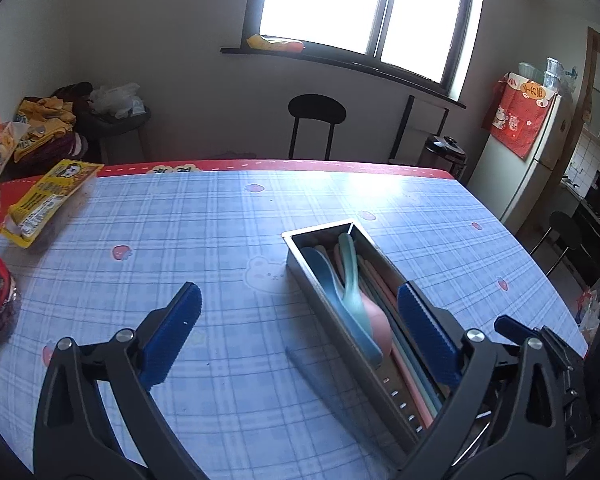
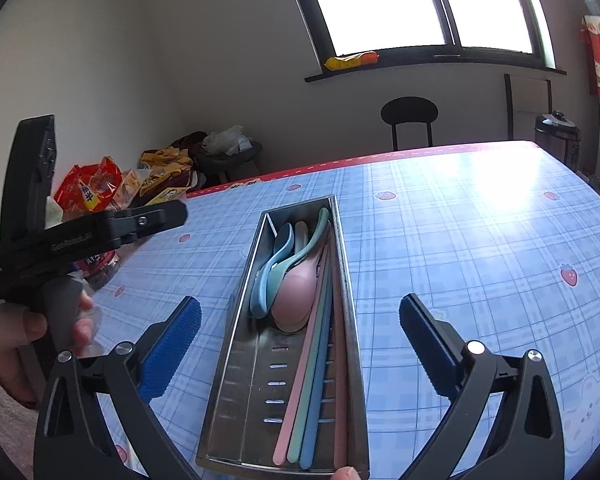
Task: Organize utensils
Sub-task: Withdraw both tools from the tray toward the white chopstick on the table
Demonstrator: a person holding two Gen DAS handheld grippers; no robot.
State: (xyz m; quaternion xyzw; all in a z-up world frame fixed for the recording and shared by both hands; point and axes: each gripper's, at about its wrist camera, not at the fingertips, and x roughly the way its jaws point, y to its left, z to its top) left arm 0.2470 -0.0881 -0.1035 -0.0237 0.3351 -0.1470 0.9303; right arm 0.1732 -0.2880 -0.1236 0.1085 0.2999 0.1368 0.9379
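Currently my right claw (image 2: 300,340) is spread wide and holds nothing, hovering low over the near end of the metal tray (image 2: 236,364), one blue pad on each side of it. My left claw (image 1: 300,336) is also wide open and empty, with the same tray (image 1: 320,292) passing under its right pad. Inside the tray lie the spoons (image 2: 290,276), blue, green and pink, bowls nested together, and beside them the pastel chopsticks (image 2: 312,384) running lengthwise along the right wall. No utensil shows loose on the blue checked table (image 2: 460,264). Snack packets (image 1: 48,204) sit at the far left edge. I judge the sorting to be at or near its end. Next I would look for strays, or lift both claws clear without knocking the tray.
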